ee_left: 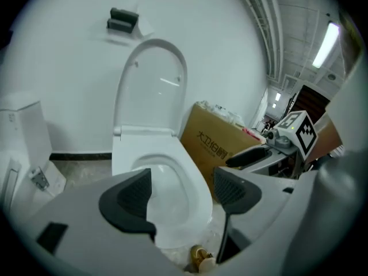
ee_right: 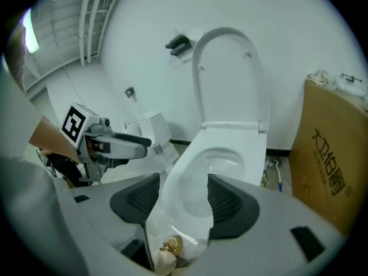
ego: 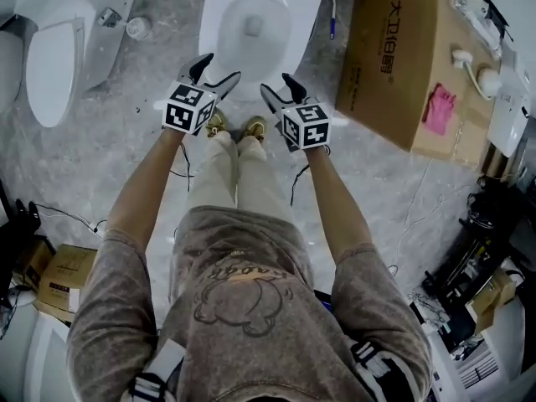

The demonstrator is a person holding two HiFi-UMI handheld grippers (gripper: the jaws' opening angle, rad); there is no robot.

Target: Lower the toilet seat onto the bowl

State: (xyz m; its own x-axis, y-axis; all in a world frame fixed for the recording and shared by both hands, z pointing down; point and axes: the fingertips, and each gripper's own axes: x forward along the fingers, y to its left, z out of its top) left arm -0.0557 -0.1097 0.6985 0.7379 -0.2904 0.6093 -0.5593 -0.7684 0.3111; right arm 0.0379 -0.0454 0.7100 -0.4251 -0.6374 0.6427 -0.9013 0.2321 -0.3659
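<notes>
Grey marbled floor point(ego: 126, 141) underfoot, plain white wall point(ee_left: 69, 68) ahead, and the person stands square to a white toilet bowl point(ego: 213, 40), shoes point(ego: 251, 128) right at its front. To the right sits a big cardboard box point(ego: 394, 48); off to the left, a second toilet point(ego: 59, 48).

The toilet seat point(ee_left: 152, 85) is up, standing nearly vertical against the wall above its hinge at the back of the bowl. Whether that raised panel is ring and lid together, I can't say from here.

The left gripper point(ego: 219, 67) and right gripper point(ego: 278, 84) are both out in front, side by side over the bowl's near edge. Each has its jaws spread wide with nothing between them, well short of the seat.

By the look of it that seat is glossy moulded plastic: stiff, fairly light, slick under rubber pads. The best hold is likely the top free edge, farthest from the hinge, pinched across its thin rim or hooked from behind. Once past upright it may drop on its own weight, so it wants a guided descent, not a push.
</notes>
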